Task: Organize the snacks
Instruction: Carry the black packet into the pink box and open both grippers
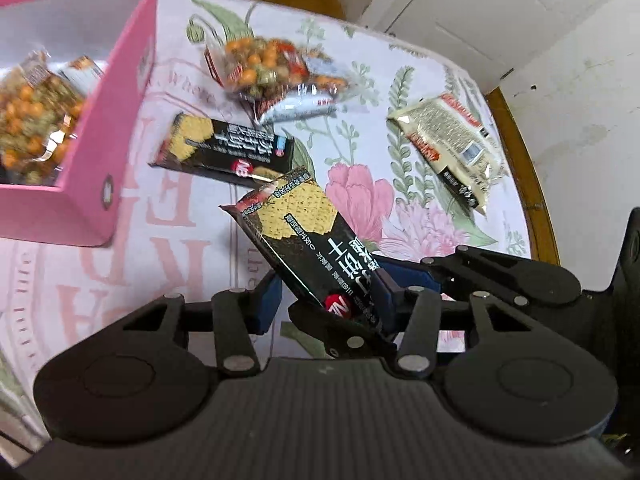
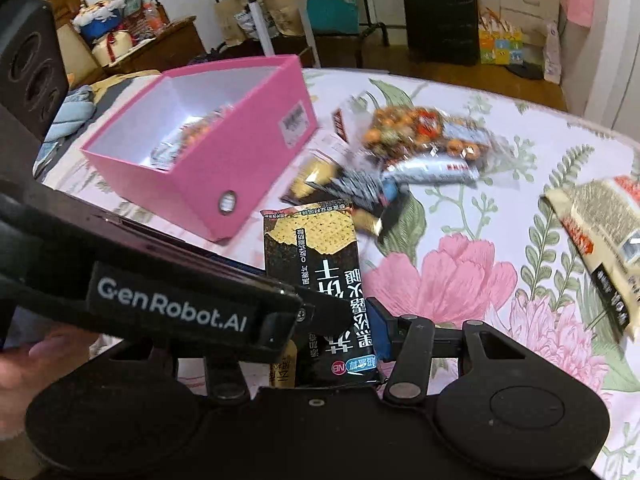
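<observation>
A black cracker packet (image 1: 304, 236) (image 2: 312, 264) hangs tilted above the floral tablecloth (image 1: 360, 196). My left gripper (image 1: 326, 282) is shut on its lower half, blue pads at either edge. My right gripper (image 2: 332, 320) grips the same end. Its right blue pad (image 2: 380, 332) presses the packet's edge, and its left finger is hidden behind the left gripper's labelled body (image 2: 172, 312). In the left wrist view the right gripper's black linkage (image 1: 520, 280) comes in from the right. The pink box (image 1: 120, 80) (image 2: 240, 140) stands open to the left with bags of mixed nuts (image 1: 28, 120) inside.
On the cloth lie a second black cracker packet (image 1: 224, 148) (image 2: 344, 188), a clear bag of mixed nuts (image 1: 272, 68) (image 2: 420, 128) and a beige packet (image 1: 452, 140) (image 2: 600, 240). The table's wooden rim (image 1: 520, 152) runs along the right. A hand (image 2: 24, 360) shows at lower left.
</observation>
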Demonstrator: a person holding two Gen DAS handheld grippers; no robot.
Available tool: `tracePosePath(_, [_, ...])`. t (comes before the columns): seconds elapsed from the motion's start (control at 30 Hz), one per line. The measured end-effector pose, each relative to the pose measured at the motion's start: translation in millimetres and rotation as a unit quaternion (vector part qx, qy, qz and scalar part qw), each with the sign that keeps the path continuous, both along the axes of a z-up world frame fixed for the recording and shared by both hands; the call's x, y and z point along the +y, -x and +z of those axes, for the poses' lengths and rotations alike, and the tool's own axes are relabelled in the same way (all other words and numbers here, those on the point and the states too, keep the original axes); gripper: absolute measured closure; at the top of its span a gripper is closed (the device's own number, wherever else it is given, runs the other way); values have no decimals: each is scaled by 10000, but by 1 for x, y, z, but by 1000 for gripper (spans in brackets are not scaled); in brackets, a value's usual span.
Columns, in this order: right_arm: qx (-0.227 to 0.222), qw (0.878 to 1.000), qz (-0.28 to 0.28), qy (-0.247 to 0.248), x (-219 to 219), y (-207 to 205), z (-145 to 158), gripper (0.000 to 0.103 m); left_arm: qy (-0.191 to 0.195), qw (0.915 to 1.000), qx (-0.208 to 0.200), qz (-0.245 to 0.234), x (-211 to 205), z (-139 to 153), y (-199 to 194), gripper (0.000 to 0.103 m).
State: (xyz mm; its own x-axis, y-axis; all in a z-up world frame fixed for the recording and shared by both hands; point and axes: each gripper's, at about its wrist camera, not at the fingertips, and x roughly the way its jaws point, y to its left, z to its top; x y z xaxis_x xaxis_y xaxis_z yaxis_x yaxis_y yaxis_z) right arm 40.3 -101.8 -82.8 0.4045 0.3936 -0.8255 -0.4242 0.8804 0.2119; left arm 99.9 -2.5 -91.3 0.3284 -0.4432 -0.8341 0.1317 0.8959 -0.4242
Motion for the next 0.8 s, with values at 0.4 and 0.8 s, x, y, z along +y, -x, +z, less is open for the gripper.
tracePosePath(0.4, [-444,9965,683,-175,59,-6,50,47,-87,9969,-566,547,73,60,21,55])
tracePosePath(0.8, [-669,9754,2007,-616,176,-76,51,47,-253,9792,-581,1929,192,62,-15,53])
